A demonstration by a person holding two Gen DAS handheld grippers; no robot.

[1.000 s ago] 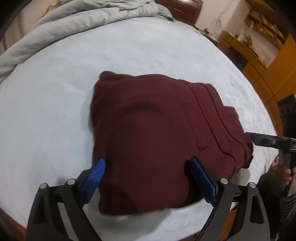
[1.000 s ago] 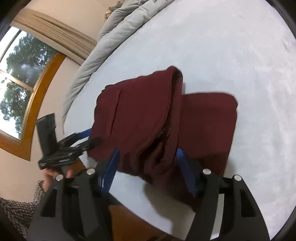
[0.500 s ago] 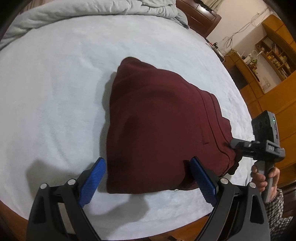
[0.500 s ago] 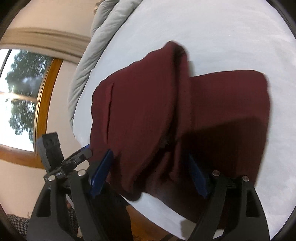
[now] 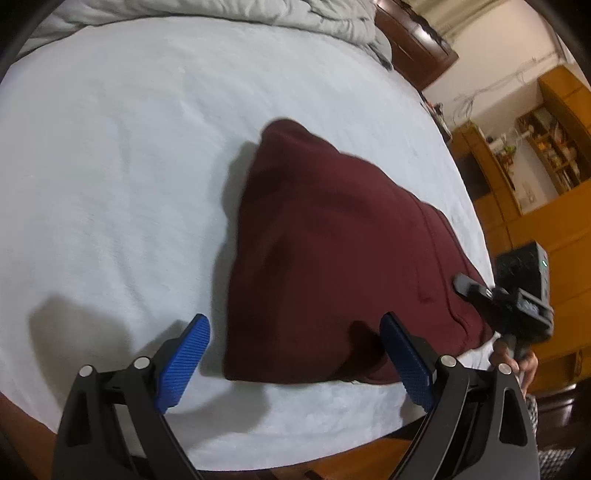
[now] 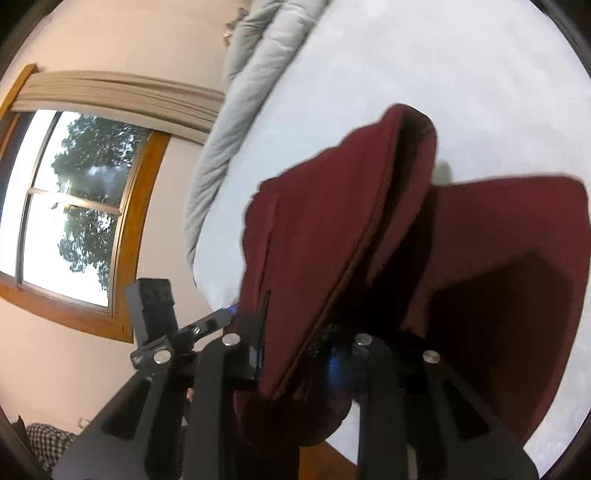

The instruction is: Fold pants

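the left gripper (image 5: 293,354) hovers at the near edge of the bed (image 5: 110,166), jaws spread wide and released, the near hem of the folded maroon pants (image 5: 332,258) lying between them untouched. the right gripper (image 6: 295,350) has just been closing its jaws and now grasps a bunched edge of the pants (image 6: 332,240) at their near right corner. the pants sit on the pale sheet near the bed's near right side. farther off, a grey duvet (image 5: 221,11) is heaped along the far edge, with wooden cabinets (image 5: 535,166) at far right.
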